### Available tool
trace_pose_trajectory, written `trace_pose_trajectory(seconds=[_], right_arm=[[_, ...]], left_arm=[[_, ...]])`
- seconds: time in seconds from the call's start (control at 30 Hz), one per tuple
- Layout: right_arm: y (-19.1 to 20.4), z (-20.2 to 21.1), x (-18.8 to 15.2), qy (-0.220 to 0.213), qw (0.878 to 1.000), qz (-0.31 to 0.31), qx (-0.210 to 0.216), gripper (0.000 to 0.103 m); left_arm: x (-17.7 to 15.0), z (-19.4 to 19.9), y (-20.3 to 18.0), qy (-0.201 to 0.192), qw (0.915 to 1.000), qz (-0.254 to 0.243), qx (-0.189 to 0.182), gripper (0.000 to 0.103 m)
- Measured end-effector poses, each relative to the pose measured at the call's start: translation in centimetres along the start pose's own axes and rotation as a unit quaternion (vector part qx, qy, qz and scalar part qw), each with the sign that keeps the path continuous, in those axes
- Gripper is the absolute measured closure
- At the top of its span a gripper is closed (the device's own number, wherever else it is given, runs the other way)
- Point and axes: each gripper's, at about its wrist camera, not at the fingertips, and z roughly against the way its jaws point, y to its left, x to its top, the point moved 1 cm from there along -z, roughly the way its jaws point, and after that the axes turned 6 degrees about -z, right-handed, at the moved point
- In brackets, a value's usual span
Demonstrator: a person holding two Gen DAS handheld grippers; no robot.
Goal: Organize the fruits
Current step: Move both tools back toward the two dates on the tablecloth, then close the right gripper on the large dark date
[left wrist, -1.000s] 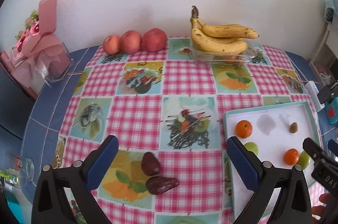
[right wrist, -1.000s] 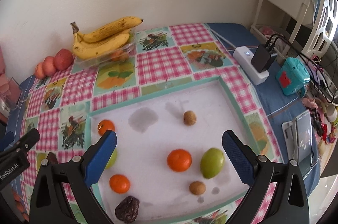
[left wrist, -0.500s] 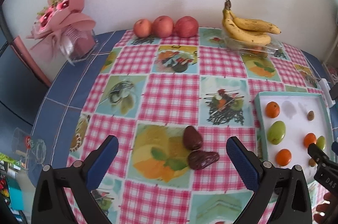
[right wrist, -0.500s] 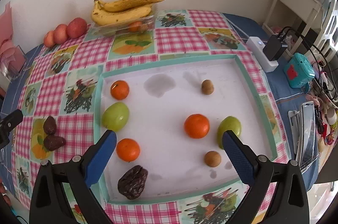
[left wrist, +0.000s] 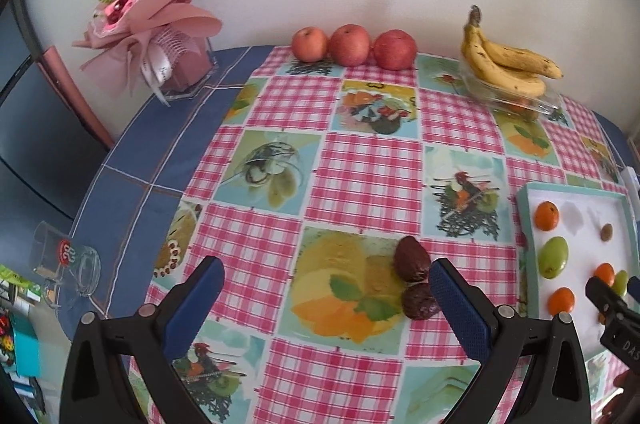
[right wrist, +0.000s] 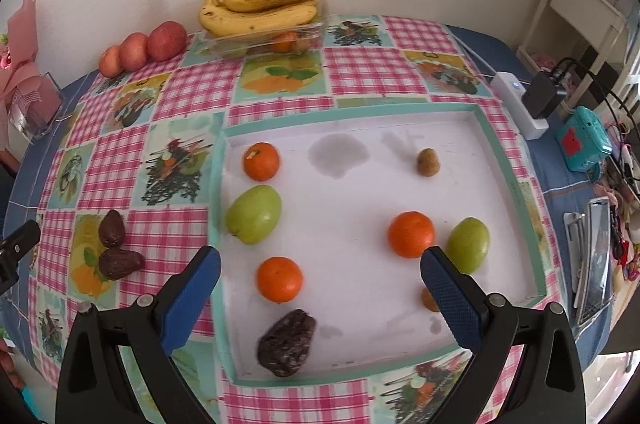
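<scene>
Right wrist view: the white tray (right wrist: pixel 516 164) holds three oranges (right wrist: pixel 279 279), two green fruits (right wrist: pixel 254 214) and one dark avocado (right wrist: pixel 286 342); two more avocados (left wrist: pixel 412 258) lie touching on the checked tablecloth (left wrist: pixel 360 164). Left gripper (left wrist: pixel 326 284) and right gripper (right wrist: pixel 320 274) both gape, empty.

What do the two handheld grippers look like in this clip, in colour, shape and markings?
Both match. The left gripper and right gripper each have two black angular plastic arms with silver rivets, tipped by blue pads with a fine dotted texture. In the left wrist view, the right gripper's black body carries white lettering, partly cut off, reading "DAS". No cables or sleeves are visible.
</scene>
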Motion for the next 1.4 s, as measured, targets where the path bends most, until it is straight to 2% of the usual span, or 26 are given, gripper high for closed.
trace_pose_trajectory(seconds=[0.27,0.47,0.7,1.03,1.2,1.4], right_arm=[[4.2,-0.5,-0.3,0.013,0.999,0.016,0.042,0.003],[7.0,-1.3,-0.7,0.028,0.997,0.023,0.063,0.003],[10.4,-3.0,-1.4,0.052,0.994,0.043,0.082,0.003],[13.5,-6.3,-2.7,0.095,0.988,0.054,0.107,0.003],[15.4,-7.0,-3.4,0.1,0.986,0.082,0.104,0.003],[17.1,-8.0,-4.1,0.114,0.982,0.103,0.108,0.003]], left_arm=[[-0.2,-1.4,3.5,0.018,0.9991,0.035,0.013,0.0],[-1.1,-4.3,5.1,0.061,0.997,0.04,0.028,0.0],[-2.9,-7.8,6.1,0.11,0.9923,0.05,0.025,0.0],[-3.9,-11.5,7.5,0.145,0.9861,0.076,0.028,0.0],[-4.2,-11.8,8.8,0.143,0.9844,0.099,0.029,0.0],[-4.1,-11.9,8.5,0.14,0.9855,0.093,0.02,0.0]])
